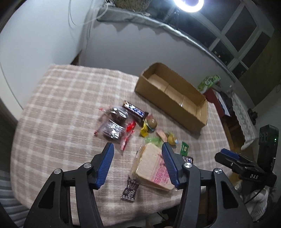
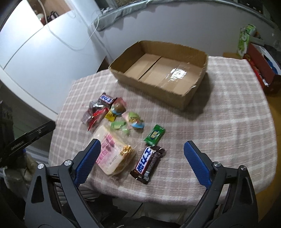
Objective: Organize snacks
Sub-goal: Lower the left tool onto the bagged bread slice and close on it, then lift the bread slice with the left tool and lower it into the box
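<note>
A shallow open cardboard box (image 1: 166,105) (image 2: 149,87) stands empty at the far side of the checked tablecloth. In front of it lies a loose heap of snacks. These include a wafer pack with pink print (image 1: 152,164) (image 2: 112,154), a bag of dark cakes (image 1: 112,126), a chocolate bar (image 1: 134,109) (image 2: 106,99) and a second bar (image 2: 146,163). There is also a green packet (image 2: 154,135), a small dark sweet (image 1: 130,191) and a round chocolate egg (image 1: 152,123). My left gripper (image 1: 137,147) hovers open over the wafer pack's left part. My right gripper (image 2: 142,143) is wide open above the second bar.
The round table (image 2: 228,122) drops off close below both grippers and at the right. Beyond its right edge are a green tissue pack (image 2: 244,40) and a red box (image 2: 263,70). A white wall rises behind the table, and a ring light (image 1: 188,5) shines overhead.
</note>
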### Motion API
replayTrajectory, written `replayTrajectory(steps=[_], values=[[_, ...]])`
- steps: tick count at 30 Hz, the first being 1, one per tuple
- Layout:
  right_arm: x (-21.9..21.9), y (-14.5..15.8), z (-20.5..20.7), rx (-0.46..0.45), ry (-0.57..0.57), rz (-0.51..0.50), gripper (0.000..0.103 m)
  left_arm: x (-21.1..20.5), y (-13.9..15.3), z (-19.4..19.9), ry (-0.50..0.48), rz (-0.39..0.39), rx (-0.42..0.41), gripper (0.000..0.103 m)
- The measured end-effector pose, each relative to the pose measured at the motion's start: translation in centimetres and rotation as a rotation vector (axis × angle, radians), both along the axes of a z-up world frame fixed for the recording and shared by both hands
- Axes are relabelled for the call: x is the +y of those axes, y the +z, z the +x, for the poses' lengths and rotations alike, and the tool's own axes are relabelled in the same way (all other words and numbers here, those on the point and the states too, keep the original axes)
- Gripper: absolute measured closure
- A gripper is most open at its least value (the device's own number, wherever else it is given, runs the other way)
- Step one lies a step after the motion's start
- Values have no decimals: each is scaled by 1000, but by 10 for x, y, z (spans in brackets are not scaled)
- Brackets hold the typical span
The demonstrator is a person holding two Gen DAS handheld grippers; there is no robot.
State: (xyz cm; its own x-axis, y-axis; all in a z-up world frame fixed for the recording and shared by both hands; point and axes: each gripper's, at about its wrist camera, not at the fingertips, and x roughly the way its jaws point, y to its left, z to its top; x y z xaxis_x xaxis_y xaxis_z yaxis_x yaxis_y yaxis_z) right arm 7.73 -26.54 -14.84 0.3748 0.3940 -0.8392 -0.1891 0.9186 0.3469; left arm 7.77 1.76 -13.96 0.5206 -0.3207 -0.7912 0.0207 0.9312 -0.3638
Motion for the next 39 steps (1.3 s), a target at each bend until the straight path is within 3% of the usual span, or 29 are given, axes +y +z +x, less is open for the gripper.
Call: replayTrajectory(steps=[8, 10, 15, 19, 28, 32, 39], values=[[28, -26, -1, 75, 95, -12, 15, -13, -26, 4, -79, 26, 62, 49], [35, -35, -1, 107, 117, -3, 24, -16, -31, 5, -103, 29, 78, 49], [44, -52, 0, 166, 144, 28, 36, -17, -42, 10, -114, -16, 110, 50], [46, -60, 2, 218, 153, 63, 46, -14, -53, 15, -98, -63, 142, 58], [54, -78, 5, 296, 172, 109, 51, -14, -70, 20, -113, -94, 202, 59], [54, -78, 8, 314, 158, 113, 51, -18, -76, 20, -134, -116, 216, 68], [56, -78, 10, 314, 161, 115, 52, -25, -74, 20, -161, -93, 211, 68]])
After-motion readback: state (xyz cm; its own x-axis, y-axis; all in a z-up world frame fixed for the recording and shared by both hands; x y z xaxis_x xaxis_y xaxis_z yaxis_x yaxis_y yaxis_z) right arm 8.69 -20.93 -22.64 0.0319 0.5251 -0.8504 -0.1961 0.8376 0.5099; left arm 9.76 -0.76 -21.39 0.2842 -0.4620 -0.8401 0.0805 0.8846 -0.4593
